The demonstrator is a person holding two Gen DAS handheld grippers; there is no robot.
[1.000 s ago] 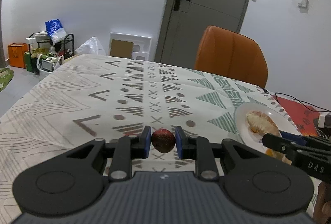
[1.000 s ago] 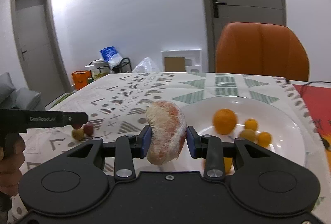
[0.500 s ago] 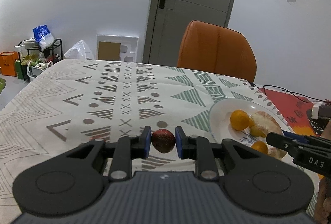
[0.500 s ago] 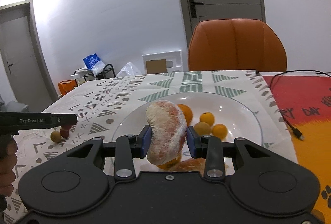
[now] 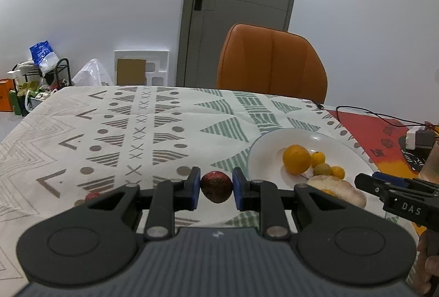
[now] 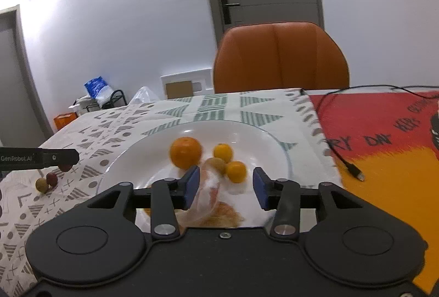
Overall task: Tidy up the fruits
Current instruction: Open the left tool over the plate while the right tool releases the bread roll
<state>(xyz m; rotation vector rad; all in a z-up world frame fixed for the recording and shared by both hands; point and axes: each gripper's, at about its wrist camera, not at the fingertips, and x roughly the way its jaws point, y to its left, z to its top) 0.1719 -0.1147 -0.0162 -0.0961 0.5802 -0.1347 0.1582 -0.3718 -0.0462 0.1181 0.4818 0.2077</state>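
"GenRobot.AI" marks the left tool (image 5: pixel 216 191), clamped on a dark red fruit (image 5: pixel 216 190). "DAS" marks the right tool (image 6: pixel 222 187), jaws opening, the pale peeled fruit (image 6: pixel 208 192) gripped a second ago slipping free over the white plate (image 6: pixel 269 143).

"DAS" stands in white on the right hand-held gripper (image 5: pixel 380 188) at lower right; "GenRobot.AI" on the left hand-held gripper (image 6: pixel 64 160) at the left edge.

White walls, grey door (image 5: pixel 241 11), orange chair (image 5: pixel 271 64).
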